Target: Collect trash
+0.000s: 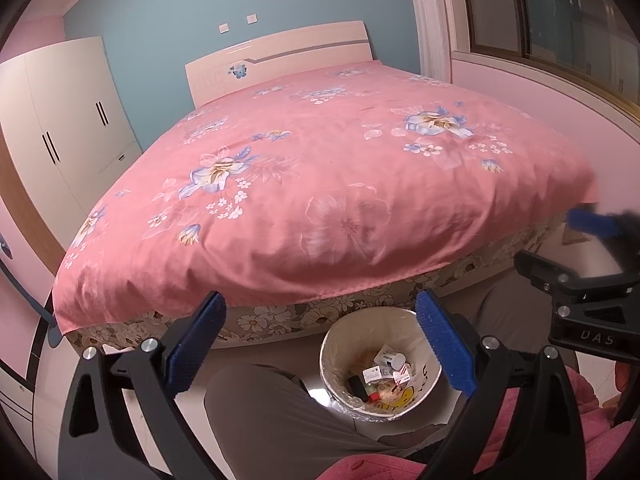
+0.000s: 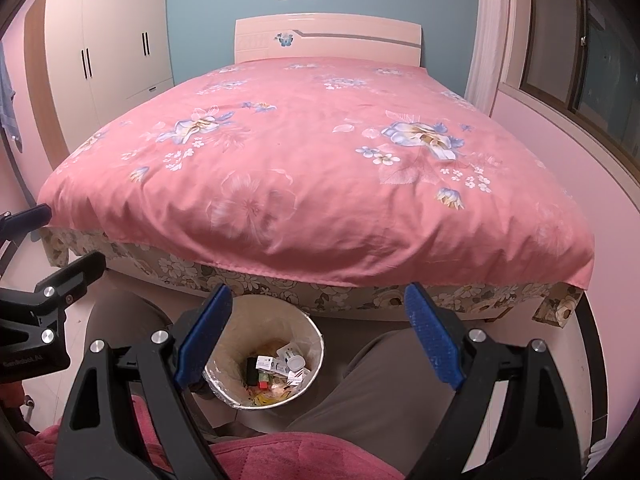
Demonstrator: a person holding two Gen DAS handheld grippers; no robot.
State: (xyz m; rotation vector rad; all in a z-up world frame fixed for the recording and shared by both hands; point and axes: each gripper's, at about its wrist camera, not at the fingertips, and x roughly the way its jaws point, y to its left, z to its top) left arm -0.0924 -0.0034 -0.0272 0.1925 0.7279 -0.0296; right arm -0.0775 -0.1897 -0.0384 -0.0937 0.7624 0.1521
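Below the left gripper, jaws spread and empty, the round white lined trash bin of small boxes sits on pale floor, slightly right, near the pink floral bed.

Right wrist view: right gripper also gapes empty, bin below-left, equally near.

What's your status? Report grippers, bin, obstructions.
Left gripper open, empty. Right gripper open, empty. Trash bin between knees, holding trash. Nothing blocking.

Too small to identify: bits in the bin. Cut off at frame edges: wardrobe, window.
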